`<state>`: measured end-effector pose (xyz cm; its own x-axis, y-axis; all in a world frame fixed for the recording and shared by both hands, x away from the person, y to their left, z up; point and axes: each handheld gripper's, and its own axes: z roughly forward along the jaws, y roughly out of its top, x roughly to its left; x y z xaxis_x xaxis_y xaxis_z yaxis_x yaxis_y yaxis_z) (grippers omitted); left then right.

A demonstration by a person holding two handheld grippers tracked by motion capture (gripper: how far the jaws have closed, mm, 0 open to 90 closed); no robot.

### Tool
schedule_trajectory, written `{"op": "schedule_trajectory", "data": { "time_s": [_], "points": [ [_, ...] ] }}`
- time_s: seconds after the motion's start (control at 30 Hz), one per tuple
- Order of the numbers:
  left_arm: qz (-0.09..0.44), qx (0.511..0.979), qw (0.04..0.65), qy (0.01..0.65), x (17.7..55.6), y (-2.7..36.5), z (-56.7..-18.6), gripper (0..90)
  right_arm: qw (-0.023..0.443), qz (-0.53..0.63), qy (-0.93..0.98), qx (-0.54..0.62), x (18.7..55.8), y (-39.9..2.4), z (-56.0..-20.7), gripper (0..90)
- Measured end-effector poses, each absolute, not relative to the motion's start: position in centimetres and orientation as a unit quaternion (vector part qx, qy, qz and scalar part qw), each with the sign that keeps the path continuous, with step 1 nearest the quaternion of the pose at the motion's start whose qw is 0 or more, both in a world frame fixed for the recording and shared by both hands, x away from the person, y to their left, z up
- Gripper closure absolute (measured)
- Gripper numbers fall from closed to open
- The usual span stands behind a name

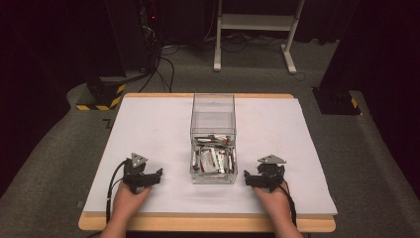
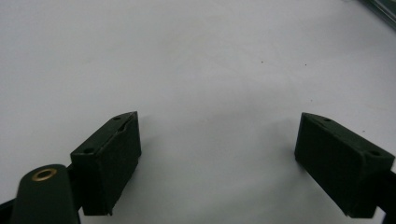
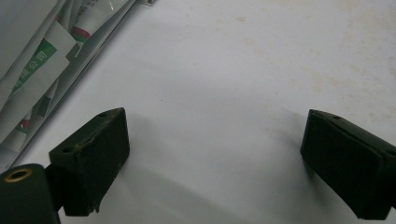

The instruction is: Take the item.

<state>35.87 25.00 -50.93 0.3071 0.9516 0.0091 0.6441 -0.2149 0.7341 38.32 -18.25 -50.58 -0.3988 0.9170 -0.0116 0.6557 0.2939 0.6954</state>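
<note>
1. A white table (image 1: 158, 129) carries a clear plastic box (image 1: 213, 139) standing near its middle, long side running away from the person.
2. The near half of the box holds a heap of small white packets (image 1: 213, 158) with red and green print; the far half looks bare.
3. The left gripper (image 1: 148, 179) rests on the table near its front edge, to the left of the box and apart from it, held by the person's left hand (image 1: 130, 198).
4. In the left gripper view the jaws stand wide apart over the bare white surface, with nothing between them; a corner of the box (image 2: 380, 8) shows at the top right.
5. The right gripper (image 1: 252, 181) rests on the table to the right of the box, near its front corner, held by the person's right hand (image 1: 275, 201).
6. In the right gripper view the jaws also stand wide, gripping nothing, and the white surface between them is bare.
7. That same view shows the wall of the box and the packets (image 3: 35, 65) behind it at the upper left, just beside the left-hand jaw but not touching it.
8. A black cable (image 1: 110, 191) trails from the left gripper toward the front edge of the table.
9. Beyond the table lies grey carpet (image 1: 247, 79), with a white frame (image 1: 255, 29) standing on it farther back.
</note>
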Motion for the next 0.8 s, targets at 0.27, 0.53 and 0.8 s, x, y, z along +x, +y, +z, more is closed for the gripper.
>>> {"op": "schedule_trajectory", "data": {
  "time_s": [0.27, 0.53, 0.8],
  "points": [
    [0.239, 0.742, 0.322, 0.538, 35.88, 25.01, -50.95, 14.6, 0.211, 0.31, 0.776, 0.506, 38.32, -18.22, -50.58, 7.6],
    [0.239, 0.741, 0.323, 0.538, 35.88, 25.02, -50.95, 14.6, 0.211, 0.311, 0.776, 0.506, 38.29, -18.25, -50.56, 7.8],
    [0.238, 0.741, 0.323, 0.539, 35.89, 25.06, -50.95, 14.6, 0.214, 0.31, 0.777, 0.505, 38.27, -18.21, -50.55, 8.2]
  ]
}}
